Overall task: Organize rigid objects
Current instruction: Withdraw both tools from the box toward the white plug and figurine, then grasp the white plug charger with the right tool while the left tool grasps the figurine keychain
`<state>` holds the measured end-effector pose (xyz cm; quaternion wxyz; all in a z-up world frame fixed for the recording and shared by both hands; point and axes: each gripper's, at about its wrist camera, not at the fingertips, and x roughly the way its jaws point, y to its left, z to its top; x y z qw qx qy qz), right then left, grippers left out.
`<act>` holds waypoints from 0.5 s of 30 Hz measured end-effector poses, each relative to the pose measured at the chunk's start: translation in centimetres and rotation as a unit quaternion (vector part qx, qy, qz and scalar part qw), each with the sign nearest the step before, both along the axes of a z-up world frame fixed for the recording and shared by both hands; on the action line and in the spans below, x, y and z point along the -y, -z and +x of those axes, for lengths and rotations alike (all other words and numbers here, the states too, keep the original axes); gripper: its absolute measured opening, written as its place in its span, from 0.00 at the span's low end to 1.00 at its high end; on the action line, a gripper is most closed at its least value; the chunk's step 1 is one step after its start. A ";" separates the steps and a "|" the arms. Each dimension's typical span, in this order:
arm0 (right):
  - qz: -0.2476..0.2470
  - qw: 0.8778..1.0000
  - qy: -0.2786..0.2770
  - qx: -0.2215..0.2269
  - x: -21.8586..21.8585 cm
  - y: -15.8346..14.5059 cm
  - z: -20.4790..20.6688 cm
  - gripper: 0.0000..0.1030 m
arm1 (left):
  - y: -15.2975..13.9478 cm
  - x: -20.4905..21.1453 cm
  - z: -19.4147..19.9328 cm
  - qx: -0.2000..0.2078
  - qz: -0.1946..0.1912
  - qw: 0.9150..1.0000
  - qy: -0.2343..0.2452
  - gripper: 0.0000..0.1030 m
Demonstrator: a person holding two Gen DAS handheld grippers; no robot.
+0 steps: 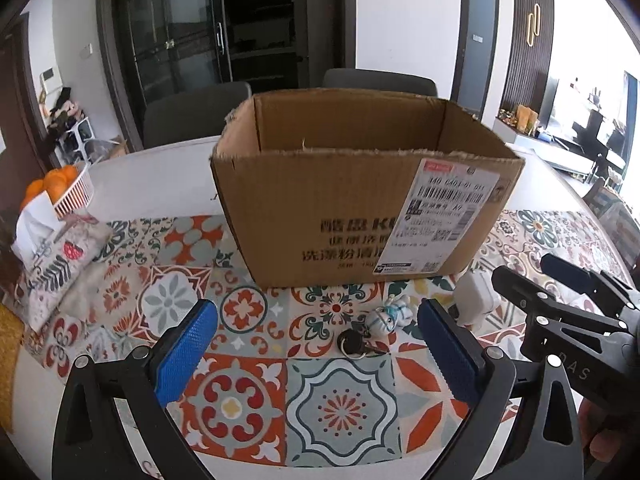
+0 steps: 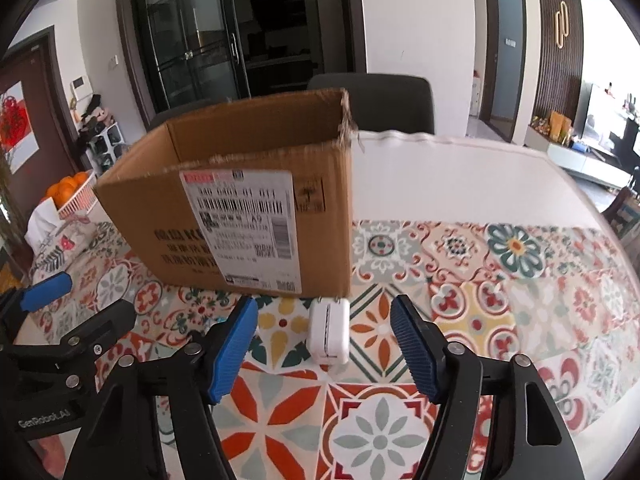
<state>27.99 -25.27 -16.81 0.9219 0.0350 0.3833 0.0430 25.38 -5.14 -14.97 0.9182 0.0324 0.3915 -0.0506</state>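
An open cardboard box (image 1: 360, 200) stands on the patterned tablecloth; it also shows in the right wrist view (image 2: 240, 216). In front of it lie a black key with a ring (image 1: 354, 342), a small white-and-blue figurine (image 1: 390, 316) and a white charger block (image 1: 476, 300). My left gripper (image 1: 318, 354) is open, its blue pads either side of the key and figurine. My right gripper (image 2: 324, 348) is open, with the charger block (image 2: 329, 332) between its fingers. The right gripper also shows in the left wrist view (image 1: 560, 280).
A white basket of oranges (image 1: 66, 192) and a patterned cloth pouch (image 1: 56, 264) sit at the table's left. Grey chairs (image 1: 196, 116) stand behind the table. The left gripper's tool shows at the left of the right wrist view (image 2: 44, 292).
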 end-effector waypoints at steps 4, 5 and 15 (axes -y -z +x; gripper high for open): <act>0.003 1.000 0.003 -0.013 0.3 1.8 0.7 0.60 | 1.2 0.3 0.0 0.002 0.007 1.000 -0.003 0.99; 0.005 1.000 0.004 -0.016 0.4 2.1 0.8 0.59 | 1.4 0.3 0.0 0.002 0.008 1.000 -0.003 0.99; 0.008 0.999 0.013 -0.032 0.3 5.0 1.8 0.48 | 4.1 0.2 0.2 -0.002 0.012 1.000 -0.007 0.99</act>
